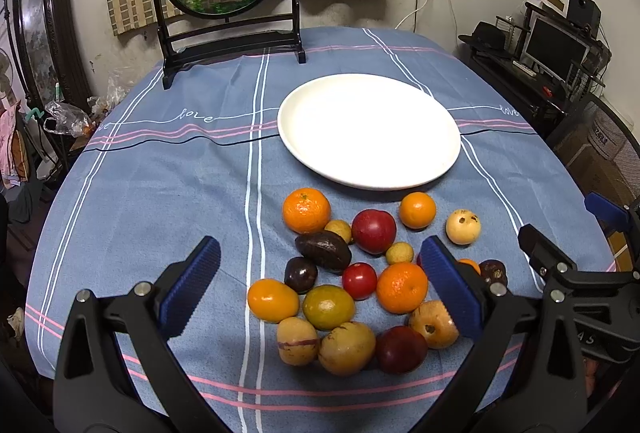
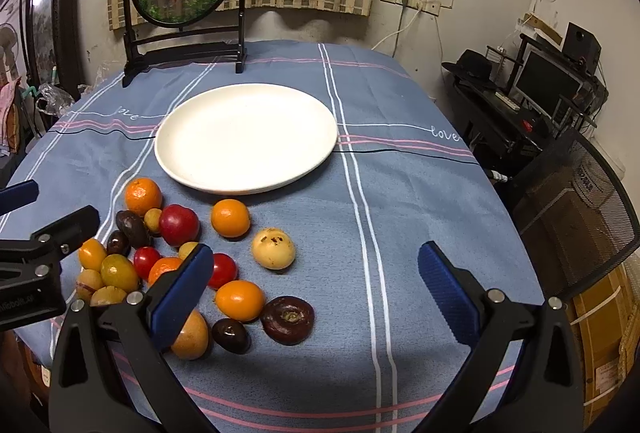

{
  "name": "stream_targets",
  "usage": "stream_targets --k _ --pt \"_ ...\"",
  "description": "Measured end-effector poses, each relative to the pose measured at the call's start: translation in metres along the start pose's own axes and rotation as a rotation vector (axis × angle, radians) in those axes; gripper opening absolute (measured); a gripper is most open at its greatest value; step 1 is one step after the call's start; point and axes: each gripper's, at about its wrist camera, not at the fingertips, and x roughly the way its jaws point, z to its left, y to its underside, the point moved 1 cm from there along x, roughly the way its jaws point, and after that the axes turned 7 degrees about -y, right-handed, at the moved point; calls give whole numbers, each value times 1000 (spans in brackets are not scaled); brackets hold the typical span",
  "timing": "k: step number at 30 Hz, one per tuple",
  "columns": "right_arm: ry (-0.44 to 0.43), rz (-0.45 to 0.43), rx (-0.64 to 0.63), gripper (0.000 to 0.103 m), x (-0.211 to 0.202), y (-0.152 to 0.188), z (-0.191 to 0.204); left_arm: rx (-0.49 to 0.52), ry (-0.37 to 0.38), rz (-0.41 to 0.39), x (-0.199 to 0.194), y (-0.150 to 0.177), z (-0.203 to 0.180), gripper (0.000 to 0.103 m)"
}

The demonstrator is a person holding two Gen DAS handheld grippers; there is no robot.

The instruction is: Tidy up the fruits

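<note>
Both grippers hover over the near edge of the blue striped tablecloth (image 1: 168, 193), fingers spread wide, nothing held. The loose heap of oranges, red and dark fruits and pale yellow ones (image 1: 352, 277) lies on the cloth straight ahead of the left gripper (image 1: 320, 273), between its blue pads and just beyond them. From the right gripper (image 2: 316, 273) the heap sits off to its left, so the left hand looks nearer. The round white plate (image 1: 296, 153), bare, waits just past the heap. The dark oval avocado-like fruit (image 1: 323, 251) lies with its long axis slanting across the left fingers. Cursive "love" (image 2: 444, 133) is stitched on the cloth.
</note>
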Motion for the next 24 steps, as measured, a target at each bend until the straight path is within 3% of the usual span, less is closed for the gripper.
stream_targets --k 24 --pt "-10 17 1 102 2 2 2 5 3 8 1 1 -3 101"
